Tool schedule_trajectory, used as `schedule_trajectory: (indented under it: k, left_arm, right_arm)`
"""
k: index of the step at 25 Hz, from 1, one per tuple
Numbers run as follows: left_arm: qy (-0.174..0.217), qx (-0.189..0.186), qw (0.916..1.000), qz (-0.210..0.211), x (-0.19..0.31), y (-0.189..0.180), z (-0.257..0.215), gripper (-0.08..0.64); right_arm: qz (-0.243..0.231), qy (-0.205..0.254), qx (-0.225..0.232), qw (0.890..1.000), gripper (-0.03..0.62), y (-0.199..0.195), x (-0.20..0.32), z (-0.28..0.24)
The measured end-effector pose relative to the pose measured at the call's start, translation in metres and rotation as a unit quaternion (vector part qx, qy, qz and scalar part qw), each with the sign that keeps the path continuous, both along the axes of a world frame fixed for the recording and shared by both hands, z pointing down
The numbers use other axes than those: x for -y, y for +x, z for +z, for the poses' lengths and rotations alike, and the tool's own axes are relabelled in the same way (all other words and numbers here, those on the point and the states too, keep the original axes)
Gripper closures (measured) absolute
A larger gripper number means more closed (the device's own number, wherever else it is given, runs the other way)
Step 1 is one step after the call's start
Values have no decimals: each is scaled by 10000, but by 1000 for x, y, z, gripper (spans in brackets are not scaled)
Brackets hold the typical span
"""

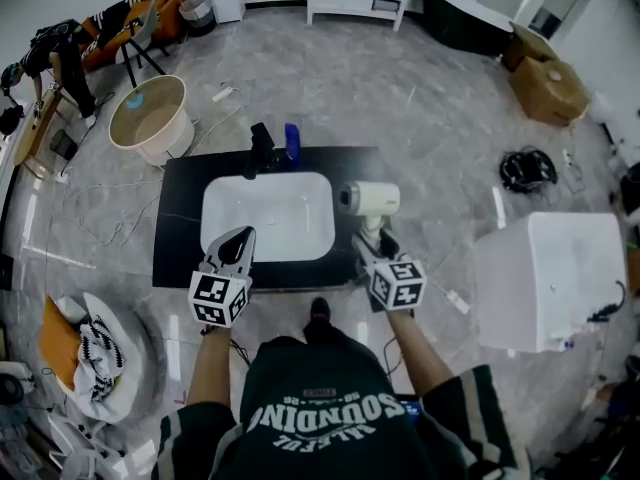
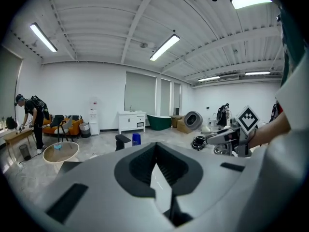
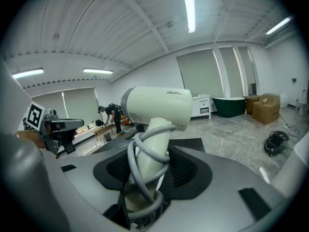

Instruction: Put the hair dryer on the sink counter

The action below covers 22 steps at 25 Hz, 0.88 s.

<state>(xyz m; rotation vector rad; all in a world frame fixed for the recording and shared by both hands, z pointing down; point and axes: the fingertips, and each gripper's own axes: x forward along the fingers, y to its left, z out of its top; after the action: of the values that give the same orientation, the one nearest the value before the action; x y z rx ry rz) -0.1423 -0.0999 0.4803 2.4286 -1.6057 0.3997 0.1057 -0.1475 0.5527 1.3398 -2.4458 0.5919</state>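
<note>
A cream hair dryer (image 1: 370, 200) with its grey cord coiled round the handle stands upright in my right gripper (image 1: 373, 244), over the right end of the black sink counter (image 1: 180, 218). In the right gripper view the jaws press on the wrapped handle of the hair dryer (image 3: 157, 108), with the right gripper (image 3: 145, 180) shut on it. My left gripper (image 1: 238, 240) hangs over the front edge of the white basin (image 1: 268, 218) with its jaws together and nothing held. The left gripper (image 2: 157, 178) shows the same in its own view.
A black faucet (image 1: 262, 148) and a blue bottle (image 1: 291, 140) stand behind the basin. A white box (image 1: 550, 278) sits on the floor at right, a round tub (image 1: 150, 118) at back left, cables (image 1: 527, 168) and cardboard boxes (image 1: 545, 83) farther right.
</note>
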Motion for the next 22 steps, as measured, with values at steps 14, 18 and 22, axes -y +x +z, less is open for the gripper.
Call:
schedule_trajectory:
  k: [14,18,22]
  left_arm:
    - [-109,-99,9996,233,90,5,8,558]
    - [-261,-86,9990,361,104,5,18,558]
    - [-423,-110,9980,459,113,8,33,558]
  right_arm:
    - [32,-77,-335,9994,383,-12,74,10]
    - [138,-126,-415,9990,383,-11,84,16]
    - [168,-291,-549,9979,383,-9,85,33]
